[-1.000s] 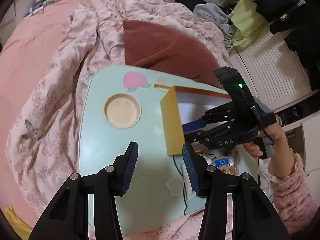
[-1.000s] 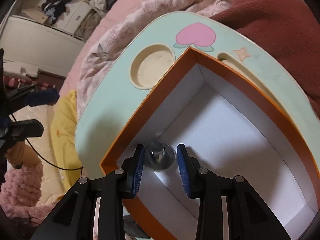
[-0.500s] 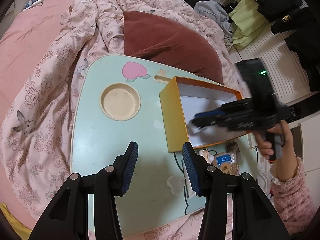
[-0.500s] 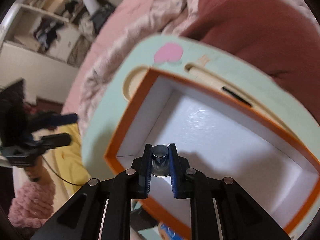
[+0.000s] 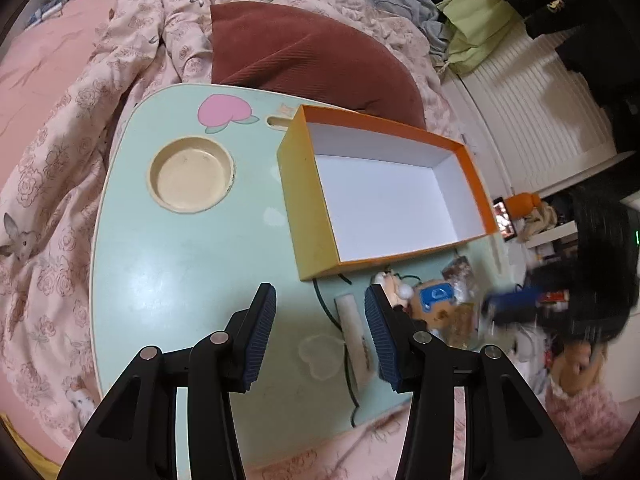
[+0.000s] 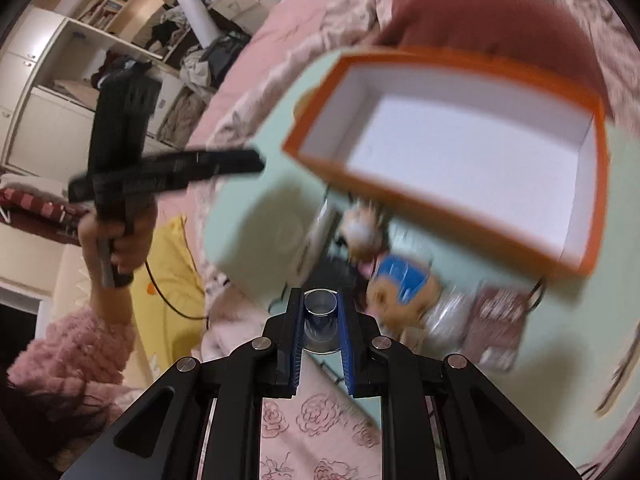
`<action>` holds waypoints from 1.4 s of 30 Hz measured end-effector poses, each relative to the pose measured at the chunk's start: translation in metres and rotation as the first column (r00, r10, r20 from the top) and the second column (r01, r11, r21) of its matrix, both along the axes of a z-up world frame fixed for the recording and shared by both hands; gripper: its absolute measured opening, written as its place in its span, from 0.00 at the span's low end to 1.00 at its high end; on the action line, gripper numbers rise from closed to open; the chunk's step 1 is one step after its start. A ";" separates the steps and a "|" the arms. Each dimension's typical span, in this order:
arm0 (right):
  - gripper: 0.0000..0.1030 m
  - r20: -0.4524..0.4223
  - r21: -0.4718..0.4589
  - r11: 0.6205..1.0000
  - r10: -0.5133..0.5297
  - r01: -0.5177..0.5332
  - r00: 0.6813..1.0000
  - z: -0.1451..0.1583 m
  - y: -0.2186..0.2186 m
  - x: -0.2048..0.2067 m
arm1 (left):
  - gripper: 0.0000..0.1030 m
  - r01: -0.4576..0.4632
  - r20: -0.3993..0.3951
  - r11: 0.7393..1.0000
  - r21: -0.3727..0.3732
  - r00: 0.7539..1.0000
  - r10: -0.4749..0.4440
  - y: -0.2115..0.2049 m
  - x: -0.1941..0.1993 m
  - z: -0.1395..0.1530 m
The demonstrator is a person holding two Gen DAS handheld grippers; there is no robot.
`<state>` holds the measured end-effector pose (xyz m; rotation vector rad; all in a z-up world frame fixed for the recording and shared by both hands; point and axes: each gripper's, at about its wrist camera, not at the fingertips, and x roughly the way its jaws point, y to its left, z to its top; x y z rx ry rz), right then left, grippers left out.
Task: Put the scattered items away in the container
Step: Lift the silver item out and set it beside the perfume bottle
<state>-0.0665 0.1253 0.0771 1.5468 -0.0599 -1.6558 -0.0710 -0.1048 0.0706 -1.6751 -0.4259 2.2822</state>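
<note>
Between the blue pads of the right gripper sits a small shiny metal cup — pinched tight, held off the near edge of the mint-green lap table over the rose-print bedding. The left gripper hovers over the table's near part with its jaws spread and nothing between them. Just past its fingertips lie a white stick-like item and a dark cable, and beside them a cluster of small things — a plush toy with a blue patch and some crinkly packets. Beyond these stands the orange box, white inside and bare. Left of it is a round cream recess, then a pink peach sticker. Farthest back, a dark red cushion rests on the bed.
</note>
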 end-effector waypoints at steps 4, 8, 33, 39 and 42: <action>0.15 -0.004 0.032 0.999 -0.007 0.008 1.000 -0.021 -0.001 0.016 | 0.46 0.008 0.004 1.000 -0.018 1.000 -0.008 0.009 0.000 -0.006; 0.19 -0.019 0.063 0.997 -0.048 0.049 0.999 -0.028 0.006 0.018 | 0.46 0.016 -0.005 0.999 -0.033 1.000 -0.016 0.017 0.003 -0.008; 0.67 -0.254 -0.076 0.788 -0.608 0.611 0.752 -0.004 0.119 -0.056 | 0.47 -0.010 -0.051 0.999 0.045 0.999 0.012 0.033 -0.011 -0.019; 0.77 -0.546 -0.116 0.819 -0.525 0.561 0.653 0.046 0.095 0.033 | 0.55 -0.066 -0.222 0.996 -0.052 0.974 0.053 0.024 0.037 0.012; 0.81 -0.587 -0.113 0.815 -0.517 0.569 0.623 0.036 0.083 0.078 | 0.64 -0.082 -0.282 0.992 -0.092 0.958 0.053 0.033 0.070 0.017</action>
